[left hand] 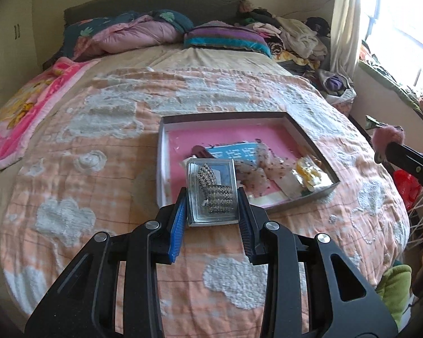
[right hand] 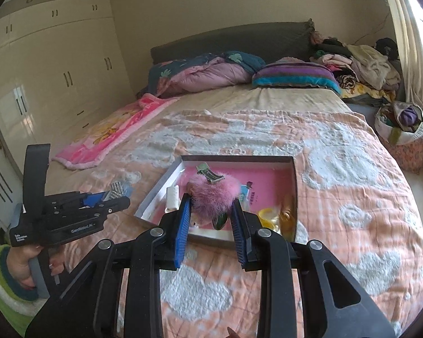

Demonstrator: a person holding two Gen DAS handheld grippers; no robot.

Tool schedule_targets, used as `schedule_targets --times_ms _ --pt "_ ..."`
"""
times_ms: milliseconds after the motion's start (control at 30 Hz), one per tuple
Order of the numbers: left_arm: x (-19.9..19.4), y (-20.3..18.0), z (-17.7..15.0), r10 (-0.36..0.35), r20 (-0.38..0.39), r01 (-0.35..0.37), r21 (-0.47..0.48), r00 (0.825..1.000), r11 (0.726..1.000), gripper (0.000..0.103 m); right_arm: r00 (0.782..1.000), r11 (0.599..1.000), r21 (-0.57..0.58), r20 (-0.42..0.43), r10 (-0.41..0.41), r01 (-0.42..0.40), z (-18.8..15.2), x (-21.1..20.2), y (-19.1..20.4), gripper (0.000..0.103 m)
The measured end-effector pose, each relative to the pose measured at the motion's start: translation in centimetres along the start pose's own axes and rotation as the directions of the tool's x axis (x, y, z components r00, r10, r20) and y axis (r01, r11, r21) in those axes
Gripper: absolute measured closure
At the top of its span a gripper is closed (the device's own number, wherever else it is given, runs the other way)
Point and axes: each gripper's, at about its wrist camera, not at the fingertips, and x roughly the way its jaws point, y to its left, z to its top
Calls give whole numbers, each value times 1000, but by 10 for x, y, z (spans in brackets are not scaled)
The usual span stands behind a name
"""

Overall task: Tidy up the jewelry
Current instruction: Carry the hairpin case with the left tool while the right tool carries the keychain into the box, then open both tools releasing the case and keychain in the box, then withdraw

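Observation:
My left gripper (left hand: 213, 194) is shut on a clear plastic case (left hand: 211, 194) holding a rhinestone brooch (left hand: 215, 190), lifted above the bed. My right gripper (right hand: 210, 205) is shut on a pink fluffy hair clip (right hand: 211, 194) with a metal clasp on top. Behind both lies a shallow grey box (left hand: 310, 136) with a pink floor (right hand: 268, 180) on the peach quilt. It holds a blue card (left hand: 234, 152), a speckled clear bag (left hand: 265, 163) and yellow pieces (right hand: 268, 217). In the right wrist view the left gripper (right hand: 110, 197) shows at the left with its case. The right gripper's finger (left hand: 409, 160) with the pink fluff enters the left wrist view's right edge.
The peach quilt with white clouds (left hand: 225, 278) covers the bed. Pillows and a purple duvet (right hand: 211, 73) lie at the headboard. A pink blanket (right hand: 112, 132) sits at the left, a clothes pile (right hand: 361, 64) and basket (right hand: 403, 132) at the right. Wardrobes (right hand: 48, 70) line the left wall.

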Motion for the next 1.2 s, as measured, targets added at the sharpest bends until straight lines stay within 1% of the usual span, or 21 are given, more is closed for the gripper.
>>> schedule_targets --times_ms 167,367,467,600,700,800,833,867,1000,1033,1133,1167,1200 --pt "20 10 2 21 -23 -22 -9 999 1000 77 999 1000 -2 -43 -12 12 1 33 -5 76" --pt "51 18 -1 39 -65 -40 -22 997 999 77 989 998 17 -138 -58 61 -14 84 -23 76" --pt "65 22 -3 55 -84 -57 -26 995 998 77 983 996 13 -166 -82 85 -21 100 -28 76" --pt "76 27 -5 65 -102 -69 -37 993 997 77 977 995 16 -189 -93 98 -27 114 -33 76" --pt "80 29 -5 67 -109 -72 -44 992 996 78 976 994 35 -194 -97 106 -29 116 -35 70" --pt "81 30 -4 67 -109 -72 -45 992 996 78 979 993 55 -182 -91 102 -29 108 -37 58" --pt "81 30 -4 68 -108 -74 -46 992 996 78 981 993 59 -174 -92 104 -29 103 -37 51" --pt "80 30 -4 67 -106 -72 -45 992 996 78 982 993 65 -164 -90 102 -28 98 -37 47" --pt "75 28 -1 66 -89 -70 -43 994 997 78 987 992 76 -130 -90 100 -27 73 -36 43" --pt "72 26 0 65 -83 -69 -40 994 997 78 988 992 76 -122 -91 101 -26 67 -36 39" --pt "60 21 4 60 -61 -62 -35 996 997 74 992 992 69 -74 -99 105 -24 40 -32 28" --pt "54 18 5 57 -52 -59 -33 997 998 71 993 992 63 -60 -103 107 -24 32 -31 24" --pt "48 15 5 54 -42 -56 -28 998 998 68 993 992 58 -49 -108 110 -24 26 -28 23"
